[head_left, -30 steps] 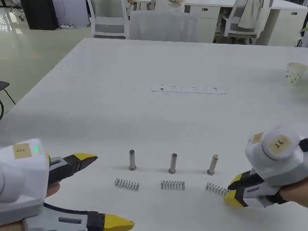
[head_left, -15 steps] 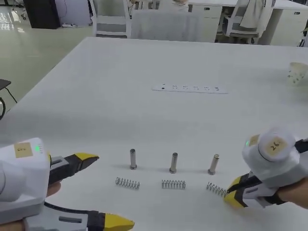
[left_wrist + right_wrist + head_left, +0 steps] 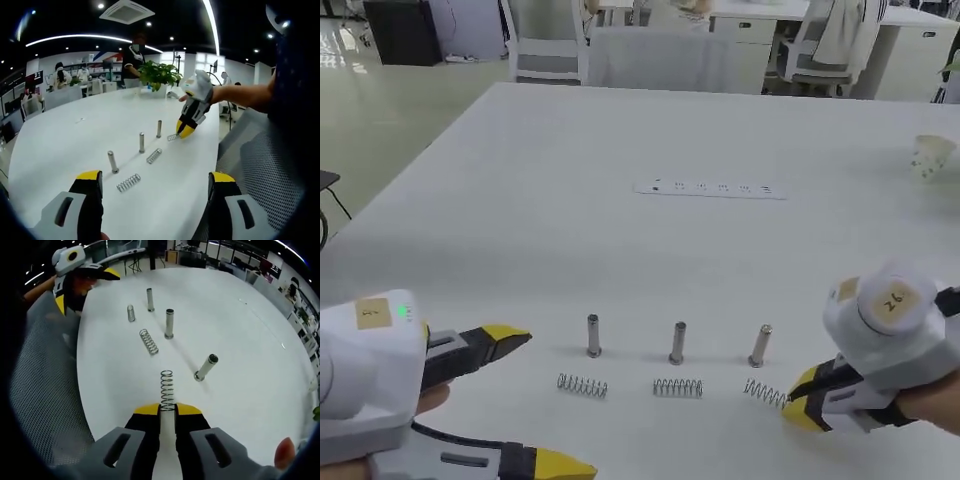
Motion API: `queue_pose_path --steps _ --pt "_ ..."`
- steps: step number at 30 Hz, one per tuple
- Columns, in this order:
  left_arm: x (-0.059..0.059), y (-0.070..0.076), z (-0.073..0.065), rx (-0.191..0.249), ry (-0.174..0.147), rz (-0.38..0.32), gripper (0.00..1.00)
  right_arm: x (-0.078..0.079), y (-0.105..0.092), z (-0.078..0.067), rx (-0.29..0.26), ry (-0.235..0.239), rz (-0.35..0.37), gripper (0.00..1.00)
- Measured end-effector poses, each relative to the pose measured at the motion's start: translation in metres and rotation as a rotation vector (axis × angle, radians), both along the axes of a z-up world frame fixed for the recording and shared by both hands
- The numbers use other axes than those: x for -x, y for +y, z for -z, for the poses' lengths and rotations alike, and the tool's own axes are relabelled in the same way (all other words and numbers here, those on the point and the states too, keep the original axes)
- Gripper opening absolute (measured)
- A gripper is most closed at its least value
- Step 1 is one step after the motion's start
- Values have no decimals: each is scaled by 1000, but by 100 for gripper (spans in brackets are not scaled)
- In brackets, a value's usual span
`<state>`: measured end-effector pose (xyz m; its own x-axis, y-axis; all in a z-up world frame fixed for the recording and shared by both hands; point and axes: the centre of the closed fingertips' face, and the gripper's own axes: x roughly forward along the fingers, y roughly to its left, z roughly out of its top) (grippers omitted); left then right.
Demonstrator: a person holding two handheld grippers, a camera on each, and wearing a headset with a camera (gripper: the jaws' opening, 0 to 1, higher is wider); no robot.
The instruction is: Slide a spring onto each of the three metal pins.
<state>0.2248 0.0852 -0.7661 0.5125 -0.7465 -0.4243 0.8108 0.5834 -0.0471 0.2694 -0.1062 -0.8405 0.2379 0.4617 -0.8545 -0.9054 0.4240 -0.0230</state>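
Right gripper view: the right gripper [image 3: 167, 409] pinches a spring [image 3: 166, 385] end-on, likely to lift it onto a pin [image 3: 205, 367]. The left gripper [image 3: 155, 176] hangs wide open, empty.

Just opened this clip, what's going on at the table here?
A person works a tool in each hand at a white table. The right tool is shut on one end of the right-hand spring, which lies on the table. The left tool hangs open off to the side, holding nothing. All three pins stand upright and bare, and the other two springs lie in front of them, so no spring is on a pin yet.
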Motion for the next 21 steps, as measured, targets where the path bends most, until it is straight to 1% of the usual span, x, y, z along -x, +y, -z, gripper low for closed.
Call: queue_pose_path --steps 4,7,10,13,15,17,21 --pt "-1 -1 -1 5 5 15 81 5 7 -7 -10 9 -14 8" --pt "-2 -2 0 6 5 24 80 7 10 -10 -8 6 -27 8" --pt "-2 -3 0 -4 -2 44 75 9 14 -14 -4 5 -40 8" --pt "-2 -5 2 -9 2 61 70 10 18 -17 -5 1 -55 8" --pt "-1 -7 3 -19 -3 79 65 11 22 -19 -2 -1 -65 8" --pt "-1 -10 3 -25 -5 100 61 13 26 -22 0 -4 -78 8" --pt "-1 -19 2 -42 -10 143 57 16 34 -25 4 -6 -106 8"
